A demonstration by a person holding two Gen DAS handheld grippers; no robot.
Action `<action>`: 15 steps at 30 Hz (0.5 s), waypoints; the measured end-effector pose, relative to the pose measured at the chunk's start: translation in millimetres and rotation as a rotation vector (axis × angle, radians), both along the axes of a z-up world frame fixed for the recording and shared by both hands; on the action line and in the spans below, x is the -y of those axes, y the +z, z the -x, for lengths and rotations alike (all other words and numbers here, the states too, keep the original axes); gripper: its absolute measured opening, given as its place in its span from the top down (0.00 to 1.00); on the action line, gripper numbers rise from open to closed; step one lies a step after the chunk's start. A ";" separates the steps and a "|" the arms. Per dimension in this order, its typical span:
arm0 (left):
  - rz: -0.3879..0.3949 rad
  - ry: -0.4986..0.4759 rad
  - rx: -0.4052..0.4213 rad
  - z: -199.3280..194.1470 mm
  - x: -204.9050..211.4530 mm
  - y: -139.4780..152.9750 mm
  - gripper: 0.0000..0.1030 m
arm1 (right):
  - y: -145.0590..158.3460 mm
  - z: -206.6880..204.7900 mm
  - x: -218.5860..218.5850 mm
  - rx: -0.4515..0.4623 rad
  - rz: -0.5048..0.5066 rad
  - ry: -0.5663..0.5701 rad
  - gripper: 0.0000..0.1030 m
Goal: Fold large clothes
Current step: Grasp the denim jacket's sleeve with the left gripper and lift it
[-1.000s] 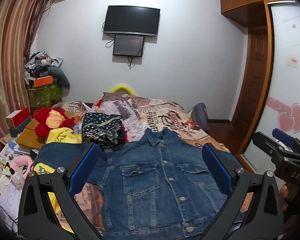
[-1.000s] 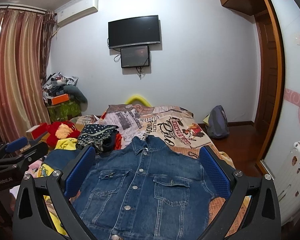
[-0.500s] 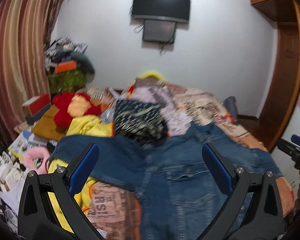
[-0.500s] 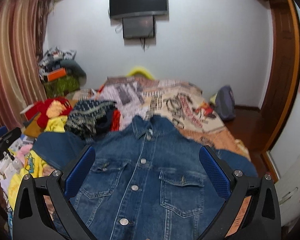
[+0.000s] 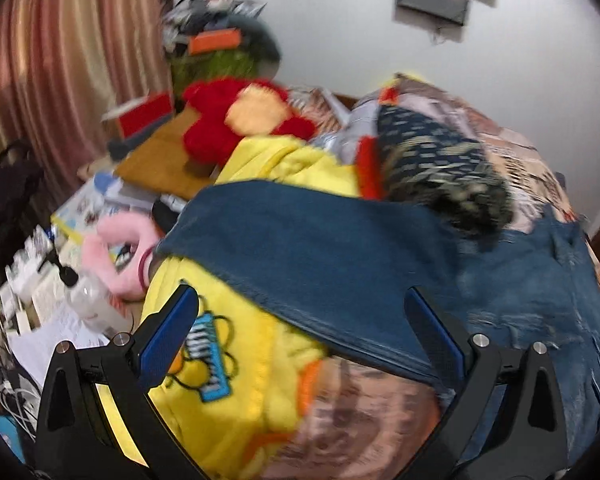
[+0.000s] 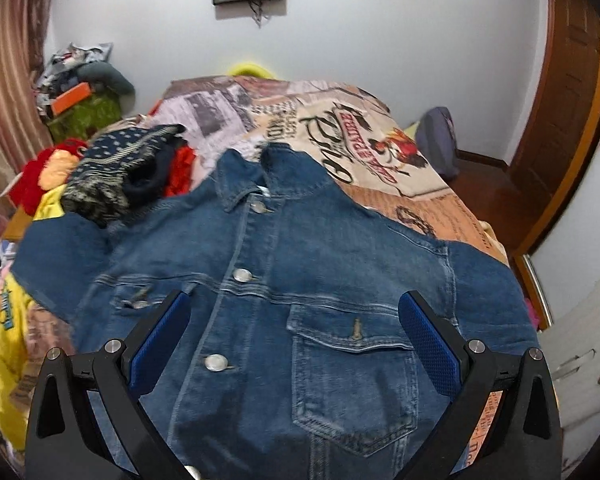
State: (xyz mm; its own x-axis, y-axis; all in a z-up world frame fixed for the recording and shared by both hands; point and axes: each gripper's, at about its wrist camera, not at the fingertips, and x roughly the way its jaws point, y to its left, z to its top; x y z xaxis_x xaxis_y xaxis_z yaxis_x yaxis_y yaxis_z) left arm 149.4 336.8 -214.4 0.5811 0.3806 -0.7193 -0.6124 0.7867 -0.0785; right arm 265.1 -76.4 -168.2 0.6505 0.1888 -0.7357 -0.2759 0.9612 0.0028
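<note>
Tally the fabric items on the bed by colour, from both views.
Blue: 1, the denim jacket
Yellow: 1, the printed garment
Red: 1, the plush toy
Pink: 1, a soft item
Dark patterned: 1, the folded cloth
Total: 5
The orange-red fabric behind the folded cloth is too hidden to count. Both grippers, left and right, are open.

A red and orange plush toy (image 5: 240, 116) is lying at upper centre, a yellow printed garment (image 5: 236, 364) is spreading below it, and a dark patterned cloth (image 6: 116, 172) is bunching at left; what looks like a pink slipper (image 5: 116, 248) is blurring at far left.
</note>
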 end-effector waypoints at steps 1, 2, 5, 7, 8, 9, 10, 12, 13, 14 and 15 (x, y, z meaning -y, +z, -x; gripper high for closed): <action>0.023 0.016 -0.005 -0.1 -9.4 -4.9 0.00 | -2.2 -2.6 1.7 -0.009 -0.001 -0.008 0.00; 0.051 0.032 -0.006 0.9 -19.6 -9.3 0.00 | -4.4 -4.5 3.3 -0.019 -0.003 -0.015 0.00; 0.179 0.072 0.018 4.1 -51.2 -25.3 0.00 | -12.7 -13.6 3.9 -0.046 -0.012 -0.028 0.00; 0.269 0.079 0.042 4.1 -68.7 -36.3 0.00 | -18.3 -18.2 1.7 -0.062 -0.006 -0.029 0.00; 0.318 0.083 0.054 3.0 -76.4 -42.7 0.04 | -20.9 -19.9 -0.6 -0.068 0.001 -0.027 0.00; 0.348 0.086 0.061 1.4 -81.1 -46.9 0.09 | -23.0 -22.4 -3.1 -0.074 0.010 -0.023 0.00; 0.402 0.086 0.073 -0.4 -89.0 -54.5 0.11 | -24.8 -23.4 -5.5 -0.079 0.020 -0.018 0.00; 0.459 0.093 0.081 -4.3 -95.8 -63.7 0.13 | -27.8 -25.3 -10.2 -0.085 0.037 -0.007 0.00; 0.485 0.104 0.086 -6.5 -99.7 -68.7 0.13 | -28.9 -25.3 -12.4 -0.086 0.046 -0.002 0.00; 0.504 0.111 0.097 -8.5 -102.6 -72.0 0.13 | -29.5 -25.4 -14.4 -0.085 0.052 0.003 0.00; 0.508 0.116 0.102 -9.4 -103.8 -72.5 0.13 | -29.9 -25.6 -15.2 -0.084 0.056 0.007 0.00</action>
